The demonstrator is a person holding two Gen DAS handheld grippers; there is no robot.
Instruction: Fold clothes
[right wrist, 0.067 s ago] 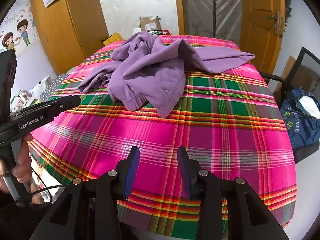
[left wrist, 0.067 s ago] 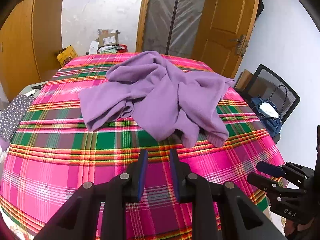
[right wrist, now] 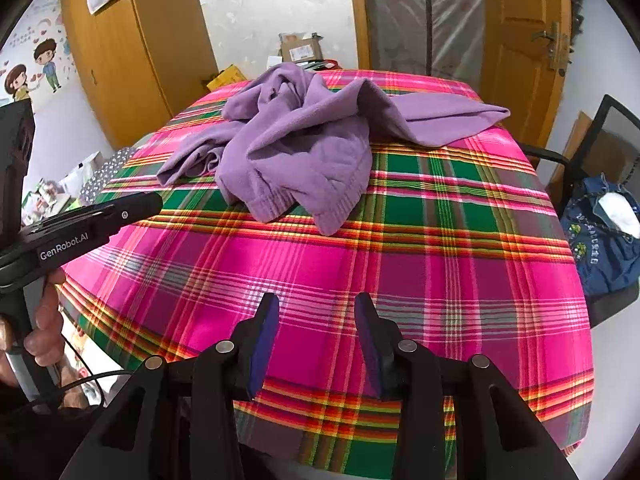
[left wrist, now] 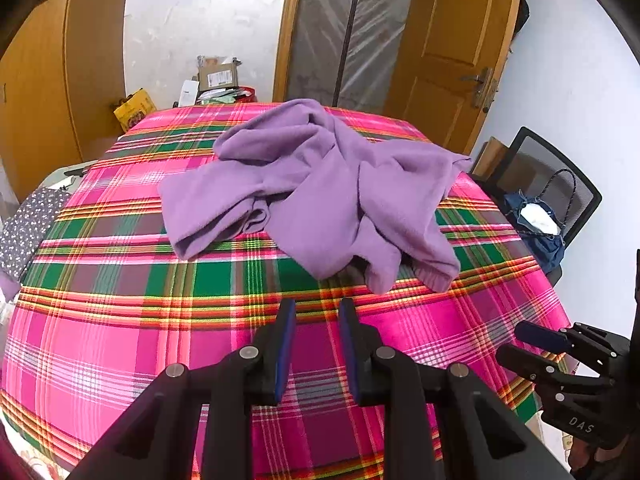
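A crumpled purple fleece garment (left wrist: 320, 184) lies in a heap on the far half of a table spread with a pink, green and yellow plaid cloth (left wrist: 120, 340). My left gripper (left wrist: 317, 308) hovers over the near part of the cloth, short of the garment's hem, open a narrow gap with nothing between its blue pads. In the right wrist view the same garment (right wrist: 304, 148) lies ahead and to the left. My right gripper (right wrist: 316, 304) stands open over bare plaid cloth (right wrist: 440, 280), holding nothing. Each view shows the other gripper at its edge, held by a hand.
A black chair (left wrist: 560, 184) with a blue bag (left wrist: 536, 224) on it stands at the table's right side. Boxes (left wrist: 218, 76) sit on the floor beyond the far edge. Wooden doors and a wardrobe (right wrist: 132, 48) line the walls. A dotted cloth (left wrist: 28, 224) lies off the left edge.
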